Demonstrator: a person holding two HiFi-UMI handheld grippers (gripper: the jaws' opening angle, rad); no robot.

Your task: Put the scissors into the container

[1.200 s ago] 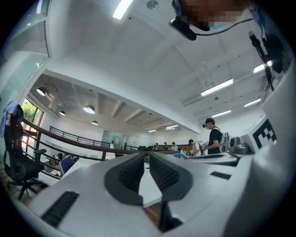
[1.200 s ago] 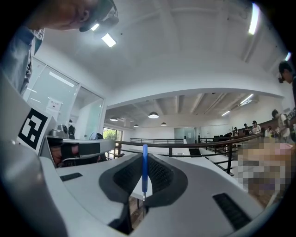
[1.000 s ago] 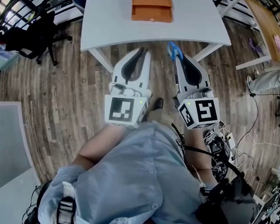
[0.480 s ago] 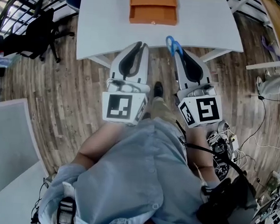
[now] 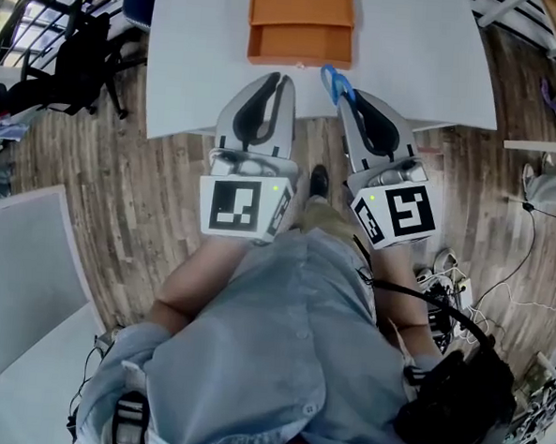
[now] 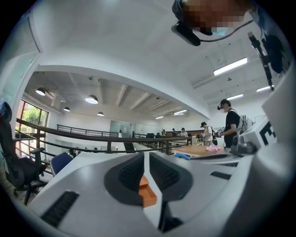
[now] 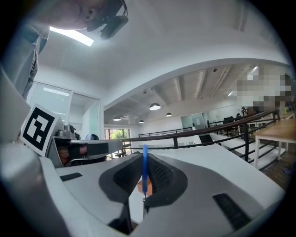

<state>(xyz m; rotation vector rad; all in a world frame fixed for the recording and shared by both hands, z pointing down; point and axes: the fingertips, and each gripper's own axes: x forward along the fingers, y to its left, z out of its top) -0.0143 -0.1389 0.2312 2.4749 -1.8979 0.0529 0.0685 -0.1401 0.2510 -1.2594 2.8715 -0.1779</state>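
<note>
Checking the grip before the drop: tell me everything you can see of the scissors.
The scissors have blue plastic-looking handles, whose loops stick out past the right gripper, shut on them. In that gripper's view they stand edge-on: a thin blue strip with grey metal below. They are over the edge of the white table, short of the orange container.
</note>
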